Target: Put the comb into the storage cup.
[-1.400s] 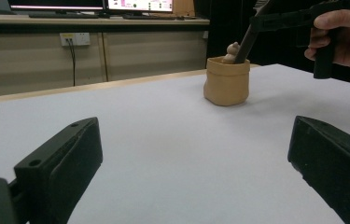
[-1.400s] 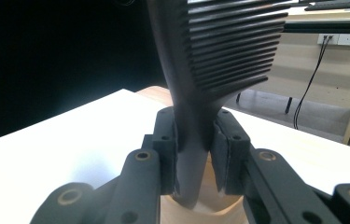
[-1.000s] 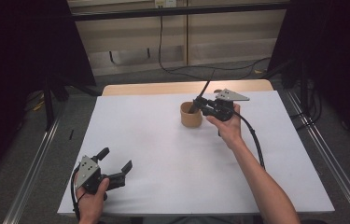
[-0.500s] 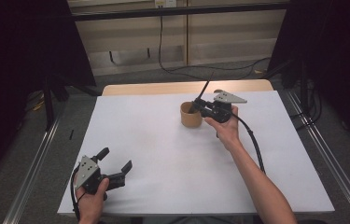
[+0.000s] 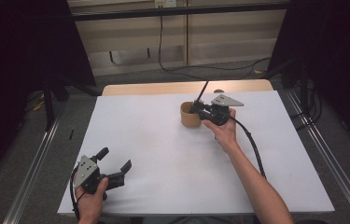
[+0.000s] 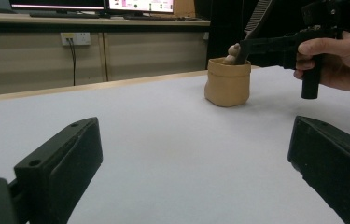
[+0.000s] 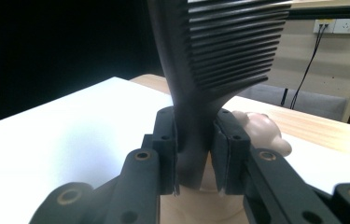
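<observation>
Black comb (image 7: 219, 56) – toothed, apparently – tool-clamped (image 7: 196, 154).

Pretty evenly lit from overhead, with the white rectangular tabletop (image 5: 163, 154) bright and the room's sides nearly black. Soft, faint shadows only. Close-up black ridged plastic comb (image 7: 219, 51) blurry and dark in the right gripper view. Near black jaws soft in the left gripper view, background sharper.

Left gripper (image 5: 114, 169): fingers (image 6: 60, 161) spread wide, resting low at the bench's near left corner.
Right gripper (image 5: 199, 109): fingers (image 7: 165, 149) clamped, arm stretched toward the bench's far edge.
</observation>
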The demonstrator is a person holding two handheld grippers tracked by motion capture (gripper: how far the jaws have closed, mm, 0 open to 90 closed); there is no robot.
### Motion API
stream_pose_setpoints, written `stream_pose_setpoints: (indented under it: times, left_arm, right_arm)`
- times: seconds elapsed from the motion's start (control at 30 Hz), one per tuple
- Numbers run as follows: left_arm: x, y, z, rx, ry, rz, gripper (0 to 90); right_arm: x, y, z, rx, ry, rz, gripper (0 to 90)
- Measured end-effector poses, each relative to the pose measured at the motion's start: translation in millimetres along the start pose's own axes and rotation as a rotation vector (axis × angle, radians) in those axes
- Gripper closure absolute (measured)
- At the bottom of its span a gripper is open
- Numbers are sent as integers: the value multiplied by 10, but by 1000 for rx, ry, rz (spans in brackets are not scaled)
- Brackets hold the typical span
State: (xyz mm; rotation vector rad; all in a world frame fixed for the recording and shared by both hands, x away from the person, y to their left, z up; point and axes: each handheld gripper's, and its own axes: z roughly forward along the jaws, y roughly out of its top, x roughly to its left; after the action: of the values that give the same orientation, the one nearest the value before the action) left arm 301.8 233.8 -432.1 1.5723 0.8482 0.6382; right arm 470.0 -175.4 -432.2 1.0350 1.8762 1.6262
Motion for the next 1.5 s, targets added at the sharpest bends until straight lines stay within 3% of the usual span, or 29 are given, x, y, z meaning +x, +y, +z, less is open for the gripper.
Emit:
stream_pose_setpoints:
  times: [0.6,1.5]
  left_arm:
    - [5,-3,9,10,-6,2,32]
    - [-4,-6,16,15,-9,0,31]
  right_arm:
    - [-15,-98,9,-10,-9,37,728]
    - [-44,-144,-102,-9,-17,47,681]
